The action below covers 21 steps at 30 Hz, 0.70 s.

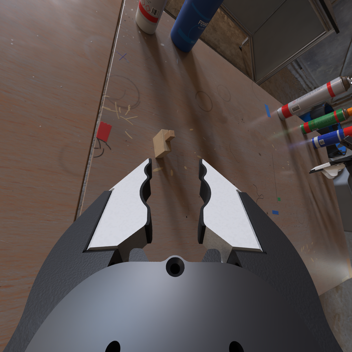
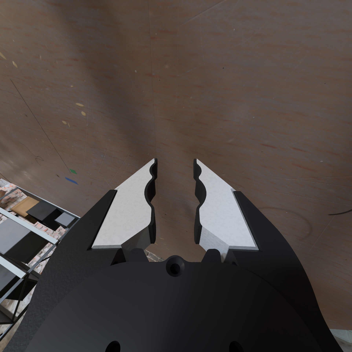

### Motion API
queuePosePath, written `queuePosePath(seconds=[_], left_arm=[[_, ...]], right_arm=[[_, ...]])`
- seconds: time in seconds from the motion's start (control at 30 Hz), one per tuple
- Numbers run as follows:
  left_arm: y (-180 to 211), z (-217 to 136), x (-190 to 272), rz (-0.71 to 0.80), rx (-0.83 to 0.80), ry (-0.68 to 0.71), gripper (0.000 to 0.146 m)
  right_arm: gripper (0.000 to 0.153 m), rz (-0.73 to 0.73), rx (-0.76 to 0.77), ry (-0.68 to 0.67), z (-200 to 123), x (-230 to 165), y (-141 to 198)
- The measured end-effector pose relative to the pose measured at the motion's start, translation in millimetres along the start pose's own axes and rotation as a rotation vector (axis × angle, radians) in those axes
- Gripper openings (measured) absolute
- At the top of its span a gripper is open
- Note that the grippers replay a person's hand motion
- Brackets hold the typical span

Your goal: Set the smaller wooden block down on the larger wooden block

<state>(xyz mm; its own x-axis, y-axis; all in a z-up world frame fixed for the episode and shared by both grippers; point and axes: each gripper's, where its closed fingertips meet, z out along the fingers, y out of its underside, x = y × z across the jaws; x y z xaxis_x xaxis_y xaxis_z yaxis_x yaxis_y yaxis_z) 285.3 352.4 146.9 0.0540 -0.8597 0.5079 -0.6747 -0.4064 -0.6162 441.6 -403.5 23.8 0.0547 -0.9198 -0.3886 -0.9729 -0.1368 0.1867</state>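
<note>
In the left wrist view the larger wooden block (image 1: 161, 144) lies on the brown workbench just beyond my left fingertips, slightly left of them. The smaller wooden block (image 1: 170, 134) sits against its far right corner; whether it rests on it or beside it is unclear. My left gripper (image 1: 175, 162) is open and empty, hovering short of the blocks. My right gripper (image 2: 175, 162) is open and empty over bare bench; no block shows in its view. Part of the right gripper (image 1: 327, 168) shows at the right edge of the left wrist view.
A white bottle (image 1: 149, 16) and a blue bottle (image 1: 190, 24) stand at the far side. Three spray cans, red-banded (image 1: 312, 98), green (image 1: 323, 122) and blue (image 1: 329, 138), stand at the right. A red tape patch (image 1: 103, 131) lies left. Metal shelving (image 2: 28, 238) shows beyond the bench edge.
</note>
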Motion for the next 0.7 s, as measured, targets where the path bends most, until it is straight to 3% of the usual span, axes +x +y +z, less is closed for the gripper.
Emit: queuePosePath(seconds=[0.23,0.4,0.57,0.7], left_arm=[[-11.2,-5.7,15.3,0.083,0.019,-0.042,0.049],[-17.0,-8.9,28.5,0.135,0.036,-0.057,0.049],[-22.7,-12.8,53.0,0.197,0.08,-0.02,0.049],[-36.6,-22.4,85.2,0.313,0.2,0.004,0.046]], right_arm=[[0.038,0.031,0.064,-0.026,-11.6,0.6,-3.3],[0.037,0.045,0.189,-0.024,-39.2,0.0,0.3],[0.033,0.019,0.452,-0.014,-97.0,-15.9,12.7],[0.032,-0.141,0.793,-0.051,-163.7,-57.9,19.9]])
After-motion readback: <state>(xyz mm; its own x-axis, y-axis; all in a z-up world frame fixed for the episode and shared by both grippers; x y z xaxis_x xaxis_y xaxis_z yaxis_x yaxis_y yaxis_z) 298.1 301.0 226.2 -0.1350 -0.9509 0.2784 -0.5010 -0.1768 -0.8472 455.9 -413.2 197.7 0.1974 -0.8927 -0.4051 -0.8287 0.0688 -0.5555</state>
